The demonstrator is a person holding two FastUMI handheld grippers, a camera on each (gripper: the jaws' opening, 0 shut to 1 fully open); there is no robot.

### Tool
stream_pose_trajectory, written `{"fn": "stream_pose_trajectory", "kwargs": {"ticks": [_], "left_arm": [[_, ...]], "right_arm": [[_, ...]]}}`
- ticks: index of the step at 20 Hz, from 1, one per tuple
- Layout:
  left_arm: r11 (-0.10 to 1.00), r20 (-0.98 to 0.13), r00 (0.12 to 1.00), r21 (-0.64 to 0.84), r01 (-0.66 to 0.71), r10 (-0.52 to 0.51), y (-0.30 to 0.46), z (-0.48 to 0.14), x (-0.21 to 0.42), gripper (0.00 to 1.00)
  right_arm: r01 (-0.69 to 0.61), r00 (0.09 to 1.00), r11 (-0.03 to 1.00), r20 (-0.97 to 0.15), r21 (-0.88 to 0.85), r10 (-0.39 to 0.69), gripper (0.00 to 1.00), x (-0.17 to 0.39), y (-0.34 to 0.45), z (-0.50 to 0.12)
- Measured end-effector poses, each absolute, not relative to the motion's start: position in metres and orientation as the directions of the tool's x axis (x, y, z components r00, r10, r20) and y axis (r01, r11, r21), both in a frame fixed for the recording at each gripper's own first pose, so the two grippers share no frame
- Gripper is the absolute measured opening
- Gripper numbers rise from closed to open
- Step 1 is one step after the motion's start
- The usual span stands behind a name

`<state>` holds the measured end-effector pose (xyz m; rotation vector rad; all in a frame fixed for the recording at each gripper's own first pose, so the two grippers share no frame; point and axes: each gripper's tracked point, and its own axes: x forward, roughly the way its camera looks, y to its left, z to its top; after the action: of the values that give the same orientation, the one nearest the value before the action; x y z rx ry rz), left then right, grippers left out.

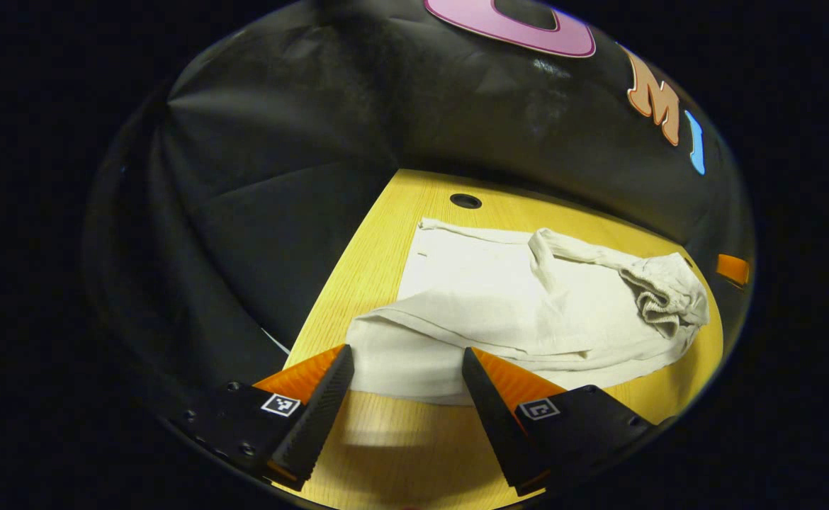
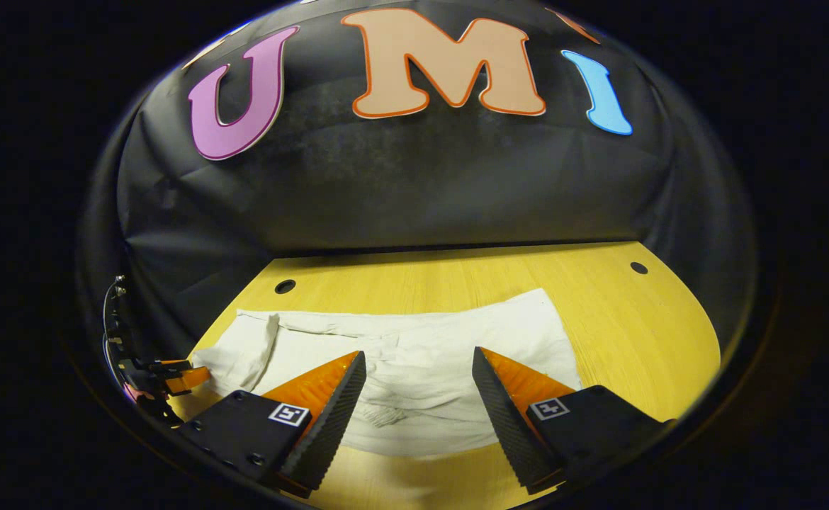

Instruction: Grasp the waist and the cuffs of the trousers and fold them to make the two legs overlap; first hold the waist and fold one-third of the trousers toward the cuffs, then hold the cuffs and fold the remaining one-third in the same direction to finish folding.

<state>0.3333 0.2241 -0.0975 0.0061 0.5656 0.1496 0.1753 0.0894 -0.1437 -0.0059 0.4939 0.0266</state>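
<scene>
Hovering low with fingers spread apart and nothing between them, left claw [image 1: 407,358] over the near hem of the white trousers [image 1: 514,304], right claw [image 2: 418,361] likewise parted above the cloth's middle [image 2: 414,354]. Lying flat across the yellow wooden tabletop [image 1: 386,439], mostly spread, with one end bunched into a rumpled roll [image 1: 662,294] toward the far right in the left gripper view. Beyond the garment, a round cable hole [image 1: 465,201] near the tabletop's back edge, then the black cloth wall [image 2: 414,191]; at the left rim of the right gripper view, the other claw beside the cloth's corner.
</scene>
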Motion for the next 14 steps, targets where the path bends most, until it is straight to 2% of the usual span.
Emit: {"fn": "stream_pose_trajectory", "kwargs": {"ticks": [1, 2, 4, 6, 7, 8, 9, 10, 11, 12, 13, 14], "left_arm": [[0.988, -0.537, 0.83, 0.072, -0.134, 0.151, 0.225, -0.1, 0.333, 0.96], [0.986, -0.549, 0.819, 0.109, -0.123, 0.163, 0.228, -0.104, 0.332, 0.95], [0.989, -0.531, 0.835, 0.111, -0.098, 0.143, 0.227, -0.1, 0.334, 0.93], [0.99, -0.534, 0.835, 0.113, -0.084, 0.132, 0.232, -0.093, 0.33, 0.75], [0.991, -0.545, 0.83, 0.112, -0.074, 0.124, 0.231, -0.091, 0.329, 0.7], [0.992, -0.544, 0.832, 0.105, -0.064, 0.111, 0.229, -0.086, 0.328, 0.54], [0.994, -0.545, 0.833, 0.097, -0.058, 0.101, 0.228, -0.084, 0.331, 0.45], [0.994, -0.544, 0.834, 0.091, -0.055, 0.096, 0.227, -0.082, 0.331, 0.25], [0.994, -0.541, 0.835, 0.086, -0.066, 0.102, 0.226, -0.08, 0.331, 0.2], [0.993, -0.541, 0.833, 0.086, -0.085, 0.118, 0.227, -0.079, 0.332, 0.05], [0.991, -0.532, 0.836, 0.083, -0.106, 0.134, 0.226, -0.078, 0.332, 0.04], [0.989, -0.528, 0.836, 0.074, -0.13, 0.15, 0.225, -0.078, 0.333, 0.0]], "right_arm": [[-0.015, 0.881, 1.0, -0.472, 0.005, 0.015, 0.97, 0.173, 0.085, -0.143], [-0.004, 0.882, 1.0, -0.472, 0.012, 0.009, 0.92, 0.171, 0.082, -0.141], [0.009, 0.882, 1.0, -0.471, 0.023, 0.003, 0.93, 0.165, 0.077, -0.139], [0.021, 0.879, 1.0, -0.477, 0.007, -0.015, 0.92, 0.159, 0.067, -0.14], [0.024, 0.878, 1.0, -0.479, 0.001, -0.02, 0.97, 0.155, 0.063, -0.14], [0.027, 0.878, 1.0, -0.479, -0.002, -0.025, 0.92, 0.151, 0.06, -0.138], [0.032, 0.877, 0.999, -0.48, -0.004, -0.03, 0.92, 0.147, 0.056, -0.137], [0.036, 0.877, 0.999, -0.48, -0.005, -0.034, 0.92, 0.144, 0.053, -0.136], [0.042, 0.877, 0.999, -0.478, -0.005, -0.039, 0.92, 0.142, 0.049, -0.135], [0.046, 0.879, 0.999, -0.475, -0.005, -0.043, 0.93, 0.139, 0.046, -0.133], [0.05, 0.878, 0.999, -0.476, -0.007, -0.047, 0.92, 0.137, 0.042, -0.132], [0.053, 0.877, 0.999, -0.477, -0.012, -0.052, 0.97, 0.135, 0.038, -0.131]]}}
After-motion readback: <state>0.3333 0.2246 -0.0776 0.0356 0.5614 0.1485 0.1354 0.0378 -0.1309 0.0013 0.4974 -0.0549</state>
